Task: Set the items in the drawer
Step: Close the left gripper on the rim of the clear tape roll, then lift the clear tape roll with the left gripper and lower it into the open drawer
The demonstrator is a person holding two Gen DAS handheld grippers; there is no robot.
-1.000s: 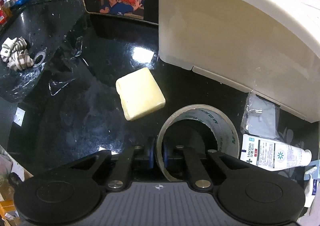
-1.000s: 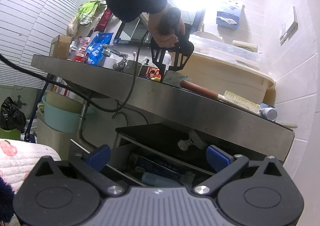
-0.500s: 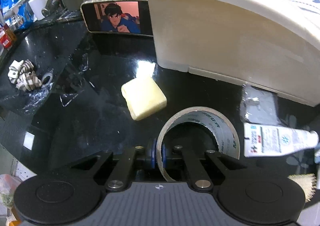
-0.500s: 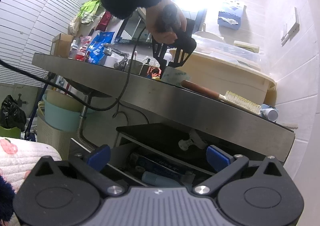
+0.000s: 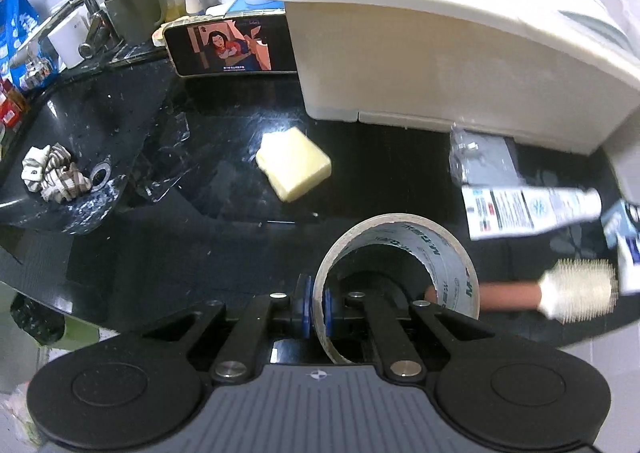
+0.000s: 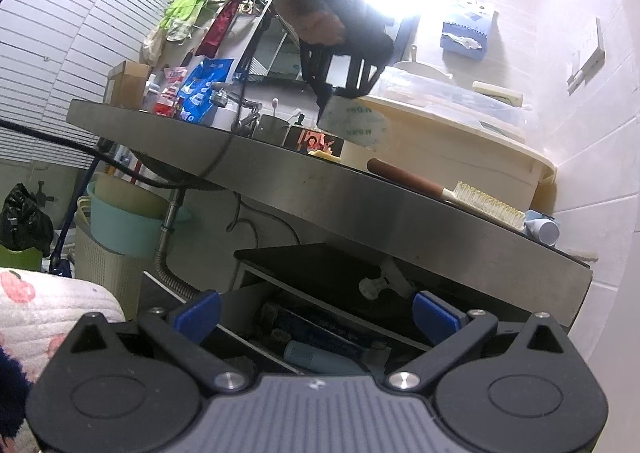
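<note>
The glossy black counter with its brushed steel front edge is the widest thing here, wet-speckled and dipping at the left into a sink where a striped rag lies bunched beside the drain. On it stands a big cream plastic tub, smooth-walled with a thick rolled rim. Below the counter, in the right wrist view, the open drawer shows a dark blue packet and a pale blue tube lying inside.

A phone leans upright against the tub's left end, its screen showing a cartoon. In front of it lies a pale yellow bar of soap, blocky and flat, well apart from the rest. To the right lie a white printed tube and a brush with a reddish-brown handle and cream bristles, which juts past the counter edge.

The roll of tape, a wide ring with a printed grey inner face, hangs above the counter just over the brush handle. The left gripper is clamped on its wall, one blue pad inside the ring and one outside. The right gripper points level at the drawer, its blue pads spread wide with nothing between them.
</note>
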